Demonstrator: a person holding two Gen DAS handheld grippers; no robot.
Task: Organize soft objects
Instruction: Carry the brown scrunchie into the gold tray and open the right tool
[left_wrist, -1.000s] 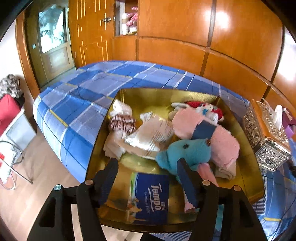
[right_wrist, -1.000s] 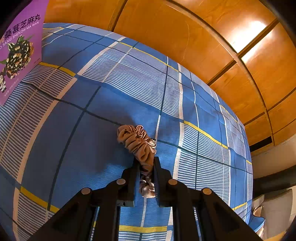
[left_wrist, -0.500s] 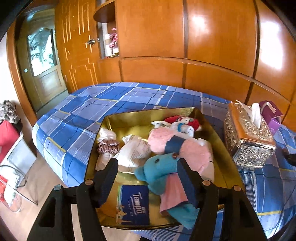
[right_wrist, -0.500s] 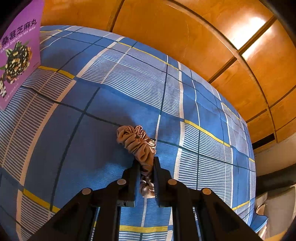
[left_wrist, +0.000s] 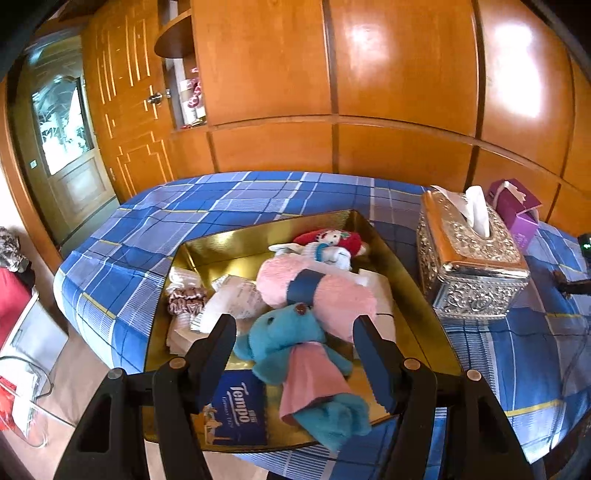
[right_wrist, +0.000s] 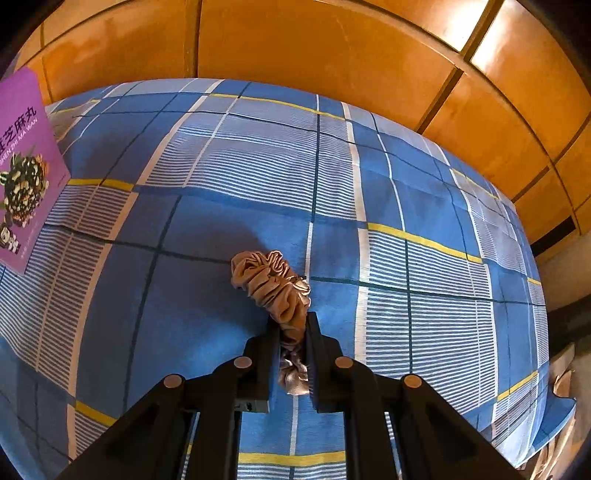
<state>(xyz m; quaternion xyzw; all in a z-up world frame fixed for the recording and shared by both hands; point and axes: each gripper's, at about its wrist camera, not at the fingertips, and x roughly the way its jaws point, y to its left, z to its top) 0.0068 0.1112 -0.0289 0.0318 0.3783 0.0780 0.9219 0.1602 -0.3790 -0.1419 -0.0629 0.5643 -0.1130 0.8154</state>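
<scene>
A gold tray (left_wrist: 413, 266) sits on the blue plaid bed. It holds a teal plush elephant (left_wrist: 291, 343), a pink plush (left_wrist: 325, 291), a small red-and-white doll (left_wrist: 328, 243), a striped scrunchie (left_wrist: 184, 299), white cloths and a blue Tempo tissue pack (left_wrist: 240, 413). My left gripper (left_wrist: 295, 332) is open and empty, above the elephant at the tray's near end. My right gripper (right_wrist: 291, 328) is shut on a tan satin scrunchie (right_wrist: 269, 280), held just over the bedspread (right_wrist: 207, 229).
An ornate silver tissue box (left_wrist: 469, 266) stands right of the tray, a purple box (left_wrist: 513, 210) behind it; the purple box also shows in the right wrist view (right_wrist: 26, 166). Wood panel walls run behind the bed. The floor and a door (left_wrist: 62, 147) lie to the left.
My left gripper has pulled back and swung right, so the tissue box and purple box came into view. My right gripper still holds the scrunchie and has tilted up slightly.
</scene>
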